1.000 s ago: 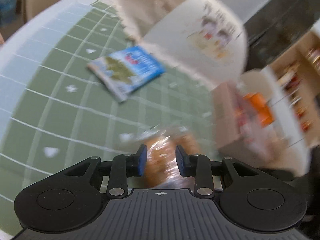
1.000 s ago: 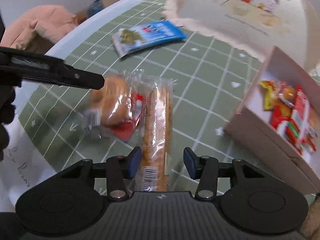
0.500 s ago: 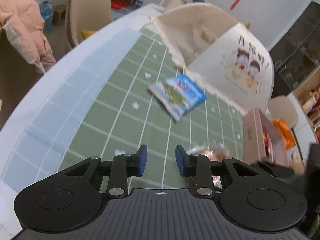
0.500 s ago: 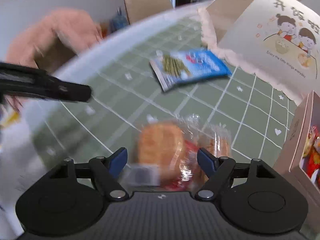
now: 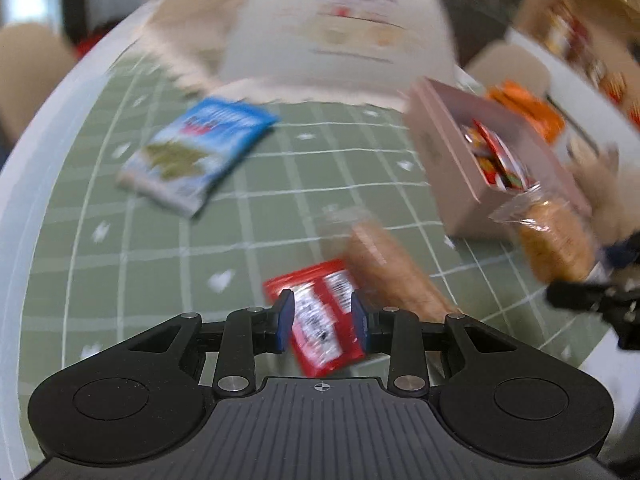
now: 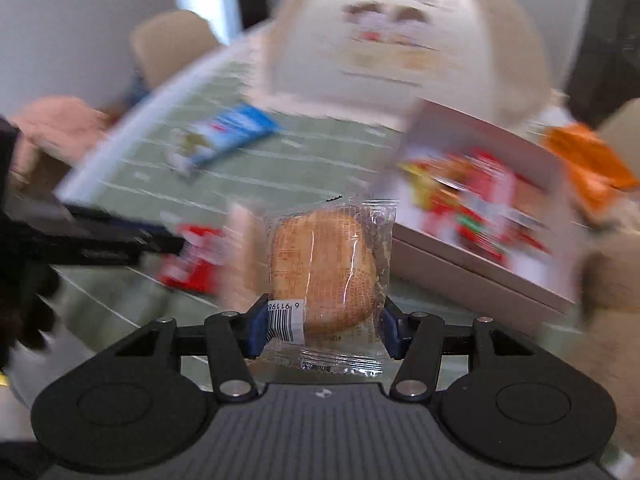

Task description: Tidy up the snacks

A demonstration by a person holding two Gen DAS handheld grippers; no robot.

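A green grid cloth [image 5: 160, 248] covers the round table [image 5: 24, 184]. All places below are given relative to the pink box [image 5: 448, 152], which sits open on the cloth.

A large cream dome with a cartoon print [image 5: 340, 24] stands behind the box and reaches up past its far corner; it is blurred in both views. The box holds red and yellow snack packets [image 6: 472, 204]. An orange pack [image 6: 588, 164] lies beyond the box on its far right side.

Well to the left of the box, a blue pack [image 5: 200, 152] lies flat on the cloth. In front of the box and to its left, a long wrapped bread [image 5: 388, 264] lies on the cloth, and a red pack [image 5: 320, 320] lies just beside it, further from the box.

The right gripper [image 6: 324, 330] is clamped on a clear-wrapped round cake [image 6: 324, 268], its blue pads pressing the wrapper on both sides. The cake is held up in the air in front of the box's near wall, barcode end toward the camera.

The left gripper [image 5: 320, 320] has its fingers apart, and the red pack shows between them; whether the pads touch the pack cannot be told through the blur.
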